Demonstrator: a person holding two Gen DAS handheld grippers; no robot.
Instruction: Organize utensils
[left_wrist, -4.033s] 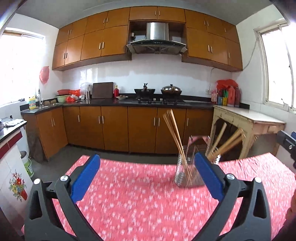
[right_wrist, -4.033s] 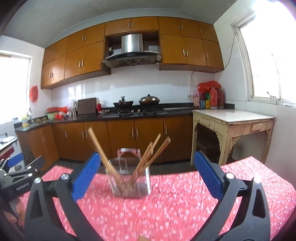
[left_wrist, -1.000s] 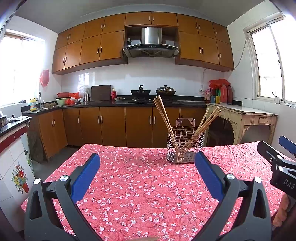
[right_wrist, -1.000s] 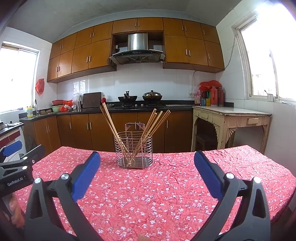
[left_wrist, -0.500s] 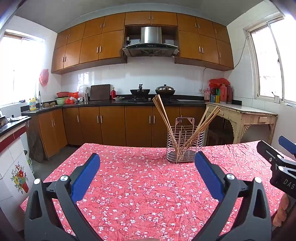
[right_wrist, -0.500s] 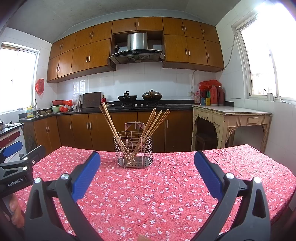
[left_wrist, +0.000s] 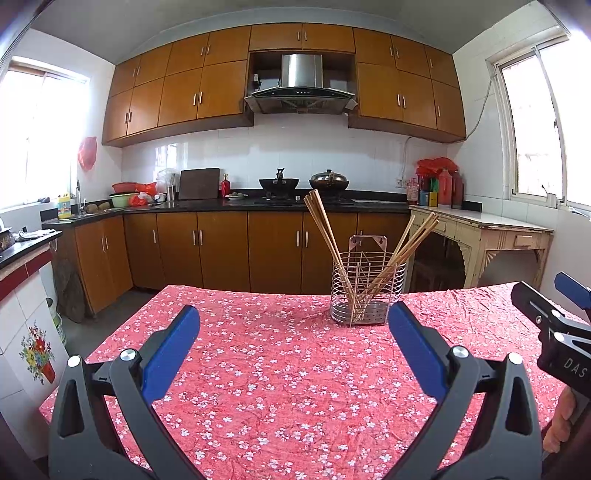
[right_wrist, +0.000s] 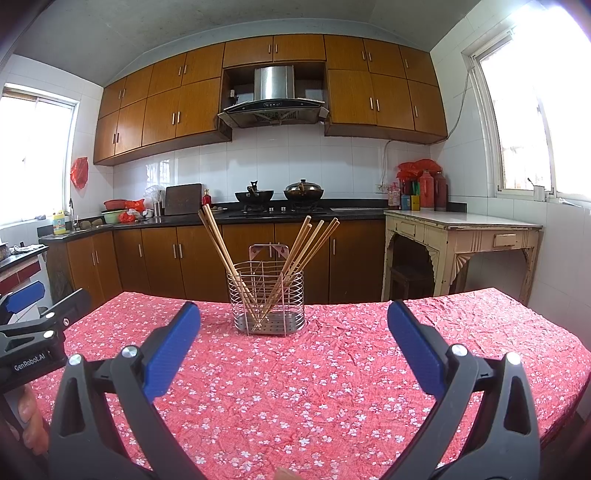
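Round wire-mesh metal utensil holder (right_wrist: 266, 302) stands upright toward the far side of the red floral tablecloth (right_wrist: 295, 387), wooden chopsticks (right_wrist: 295, 254) fanning out of it – some lean left, more lean right. Left gripper (left_wrist: 293, 325) and right gripper (right_wrist: 293, 321) both held back from it, blue-padded fingers wide apart, empty – brown kitchen cabinets (right_wrist: 184, 254) behind

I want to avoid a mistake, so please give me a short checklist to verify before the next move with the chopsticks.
1. Left gripper open, fingers hold nothing: ok.
2. Right gripper open, fingers hold nothing: ok.
3. Holder upright on the tablecloth: ok.
4. Chopsticks all inside the holder, none loose on the cloth in view: ok.
5. Cloth between grippers and holder free of obstacles: ok.
6. Each chopstick in its proper compartment: cannot tell.
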